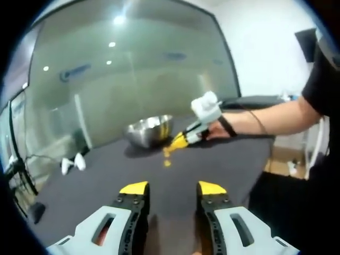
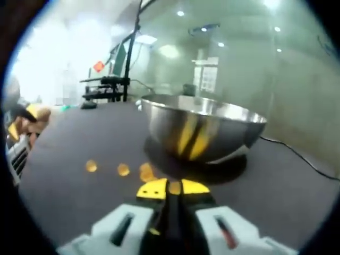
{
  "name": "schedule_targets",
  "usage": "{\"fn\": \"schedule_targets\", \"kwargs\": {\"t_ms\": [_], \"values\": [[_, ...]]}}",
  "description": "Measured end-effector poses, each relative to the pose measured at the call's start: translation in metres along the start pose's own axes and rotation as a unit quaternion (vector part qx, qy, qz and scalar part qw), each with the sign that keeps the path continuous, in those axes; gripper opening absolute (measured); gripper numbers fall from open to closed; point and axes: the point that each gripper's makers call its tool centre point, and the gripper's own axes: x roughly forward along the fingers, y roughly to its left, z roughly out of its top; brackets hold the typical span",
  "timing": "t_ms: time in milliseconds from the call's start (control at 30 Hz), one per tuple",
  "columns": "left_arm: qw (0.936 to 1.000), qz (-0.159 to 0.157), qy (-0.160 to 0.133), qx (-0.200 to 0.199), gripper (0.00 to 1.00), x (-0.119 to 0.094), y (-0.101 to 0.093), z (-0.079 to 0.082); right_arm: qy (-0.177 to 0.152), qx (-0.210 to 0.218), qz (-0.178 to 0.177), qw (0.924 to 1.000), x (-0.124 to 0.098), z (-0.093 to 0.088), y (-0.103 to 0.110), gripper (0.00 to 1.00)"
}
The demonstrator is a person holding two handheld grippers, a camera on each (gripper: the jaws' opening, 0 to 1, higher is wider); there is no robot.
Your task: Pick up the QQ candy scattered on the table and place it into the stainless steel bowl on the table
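While right gripper (image 2: 172, 189) pinches one QQ candy (image 2: 175, 187), stainless steel bowl (image 2: 204, 127) sits just ahead & above the tips.
Jaws nearly closed on the candy, w/ bowl rim straight fwd, near; judged next move: lift over rim & release. Loose candies (image 2: 123, 169) lie on table (image 2: 64, 202) to left of tips. Left gripper (image 1: 172, 188) jaws spread wide, holding nothing, well apart from bowl; right is nearer.

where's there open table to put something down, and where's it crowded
Bare dark table lies between the left tongs and the steel bowl, stretching toward the white object at the far-left edge. It is crowded right in front of the bowl, where loose candies lie and the right tongs are shut on a candy.
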Motion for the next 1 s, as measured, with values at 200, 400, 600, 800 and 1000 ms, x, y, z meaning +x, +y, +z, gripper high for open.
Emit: {"fn": "schedule_targets", "kwargs": {"t_ms": [200,400,600,800,1000], "values": [[0.9999,0.008,-0.001,-0.007,0.37,-0.003,0.005,-0.001,-0.007,0.007,-0.003,0.9999,-0.008,0.004,0.001,0.09],[0.9999,0.006,-0.003,-0.007,0.37,-0.003,0.004,0.0,-0.031,0.016,-0.013,0.9993,-0.034,0.016,0.007,0.09],[1.0,0.006,-0.003,-0.007,0.37,0.0,0.005,0.0,-0.09,-0.002,-0.039,0.9952,-0.065,0.06,0.0,0.09],[0.9999,0.005,-0.012,-0.008,0.37,0.002,0.004,0.007,-0.143,-0.005,-0.071,0.9872,-0.067,0.113,-0.021,0.09],[0.9999,0.001,-0.011,-0.012,0.37,0.003,-0.002,0.004,-0.122,-0.02,-0.081,0.989,-0.04,0.127,-0.03,0.09]]}}
